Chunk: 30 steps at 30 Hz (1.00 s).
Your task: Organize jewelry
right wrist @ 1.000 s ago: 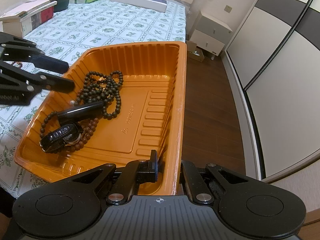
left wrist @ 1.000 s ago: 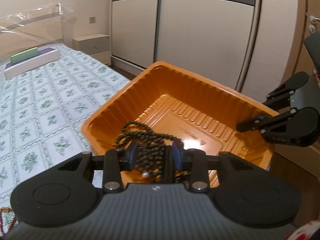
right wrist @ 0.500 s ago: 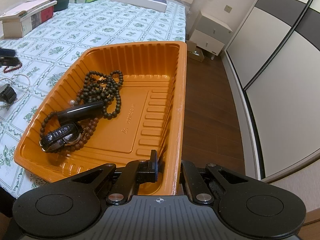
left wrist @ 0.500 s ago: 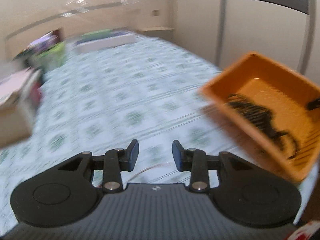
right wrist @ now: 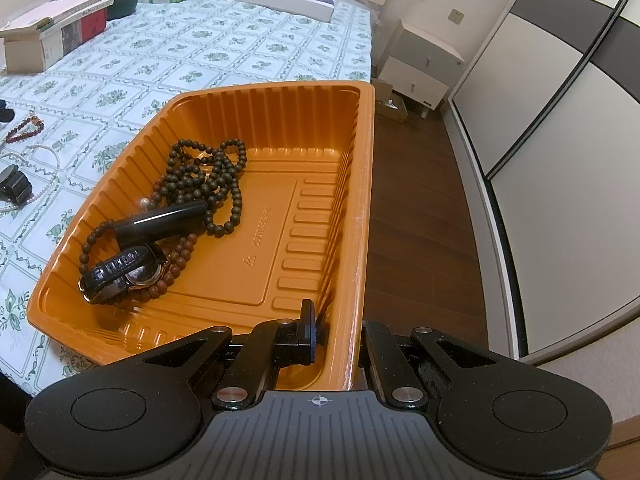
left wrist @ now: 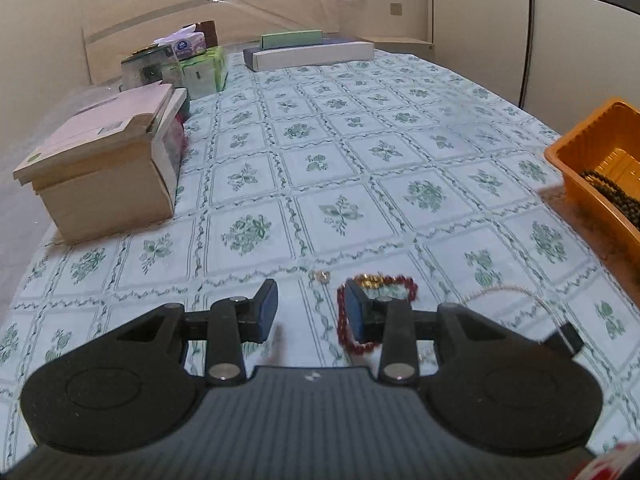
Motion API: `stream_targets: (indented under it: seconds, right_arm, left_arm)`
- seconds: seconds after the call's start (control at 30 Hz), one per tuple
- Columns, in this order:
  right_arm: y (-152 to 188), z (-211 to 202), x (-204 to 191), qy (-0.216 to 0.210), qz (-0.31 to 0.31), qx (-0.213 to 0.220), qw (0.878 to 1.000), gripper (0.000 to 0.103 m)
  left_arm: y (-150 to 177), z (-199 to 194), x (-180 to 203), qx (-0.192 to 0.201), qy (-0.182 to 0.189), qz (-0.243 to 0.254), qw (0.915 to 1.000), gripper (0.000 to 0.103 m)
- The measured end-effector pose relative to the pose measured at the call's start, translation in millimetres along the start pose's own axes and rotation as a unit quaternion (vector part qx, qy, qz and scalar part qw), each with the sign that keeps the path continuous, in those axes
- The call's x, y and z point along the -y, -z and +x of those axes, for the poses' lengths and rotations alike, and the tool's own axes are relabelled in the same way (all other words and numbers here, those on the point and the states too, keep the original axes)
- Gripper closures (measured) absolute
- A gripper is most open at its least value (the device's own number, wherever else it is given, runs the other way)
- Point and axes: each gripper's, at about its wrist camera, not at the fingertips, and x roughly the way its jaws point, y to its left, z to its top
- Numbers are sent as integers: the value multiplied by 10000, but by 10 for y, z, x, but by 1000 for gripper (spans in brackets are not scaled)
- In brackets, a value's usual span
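Note:
My right gripper (right wrist: 338,332) is shut on the near right rim of the orange tray (right wrist: 366,184), which overhangs the table's edge. In the tray lie dark bead strings (right wrist: 208,176), a black tube (right wrist: 160,222), a black-strapped watch (right wrist: 120,272) and brown beads (right wrist: 176,256). My left gripper (left wrist: 310,300) is open and holds nothing, low over the floral tablecloth. Just right of its right finger lies a red bead bracelet (left wrist: 404,282) with a gold piece (left wrist: 370,280). A pearl strand (left wrist: 500,290) lies further right.
A cardboard box (left wrist: 108,176), tissue packs (left wrist: 200,68) and flat boxes (left wrist: 308,52) stand along the table's far and left sides. A black watch-like piece (right wrist: 16,188) lies left of the tray. Wood floor (right wrist: 416,200), a nightstand (right wrist: 420,68) and wardrobe doors are on the right.
My left gripper has left its place over the tray and swung left and down to the loose jewelry on the cloth. The right gripper and the tray have not moved.

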Motion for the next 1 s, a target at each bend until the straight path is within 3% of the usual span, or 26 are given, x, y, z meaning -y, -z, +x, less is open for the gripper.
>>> stream_targets:
  seconds: [0.47, 0.57, 1.0]
  right_arm:
    - [3, 21, 10, -4, 17, -29, 10000, 98]
    - [5, 24, 11, -3, 19, -30, 10000, 98]
    - [10, 25, 16, -6, 22, -27, 10000, 98]
  left_arm:
    - [-108, 506, 51, -283, 58, -55, 9996, 83]
    - [-95, 507, 58, -259, 77, -95, 9996, 95]
    - [-238, 191, 269, -9, 217, 161, 9996, 95]
